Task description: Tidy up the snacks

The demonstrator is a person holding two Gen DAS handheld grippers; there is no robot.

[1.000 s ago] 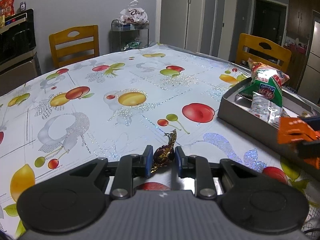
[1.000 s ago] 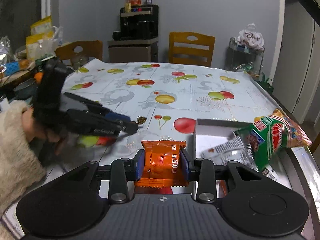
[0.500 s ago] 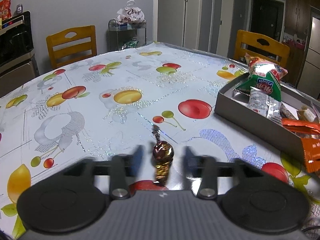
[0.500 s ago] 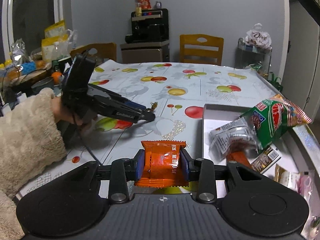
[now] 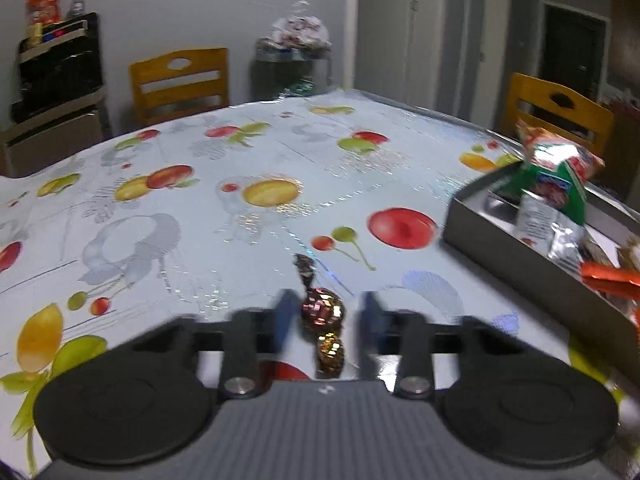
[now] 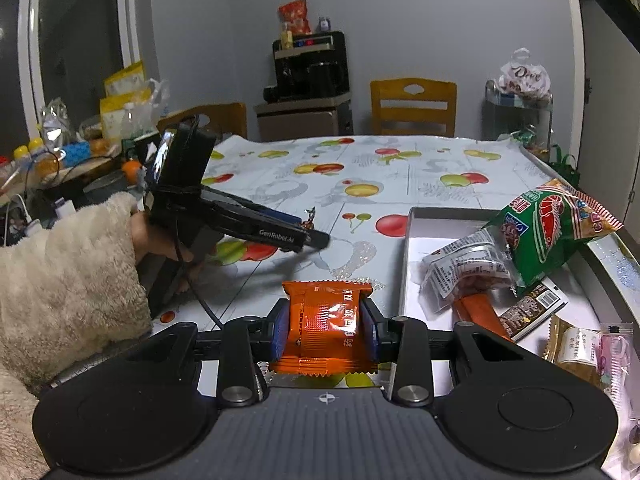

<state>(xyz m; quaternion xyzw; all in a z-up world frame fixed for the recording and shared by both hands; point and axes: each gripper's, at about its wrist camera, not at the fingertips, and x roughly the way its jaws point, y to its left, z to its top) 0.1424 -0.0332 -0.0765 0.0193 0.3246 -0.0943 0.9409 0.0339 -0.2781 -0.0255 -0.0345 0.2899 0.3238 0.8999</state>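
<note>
My left gripper is open around a brown foil-wrapped candy, which lies on the fruit-print tablecloth between the blurred fingers, apart from both pads. It also shows in the right wrist view, with the candy's twisted end just behind it. My right gripper is shut on an orange snack packet, held above the table left of the grey tray. The tray also appears in the left wrist view, at the right.
The tray holds a green-and-red chip bag, a clear-wrapped snack, an orange stick and several small packets. Wooden chairs stand behind the table. A cluttered side table is at far left.
My left gripper opened and let go of the candy, which now lies on the table between the fingers. My right gripper lifted and pulled back with the orange packet.
</note>
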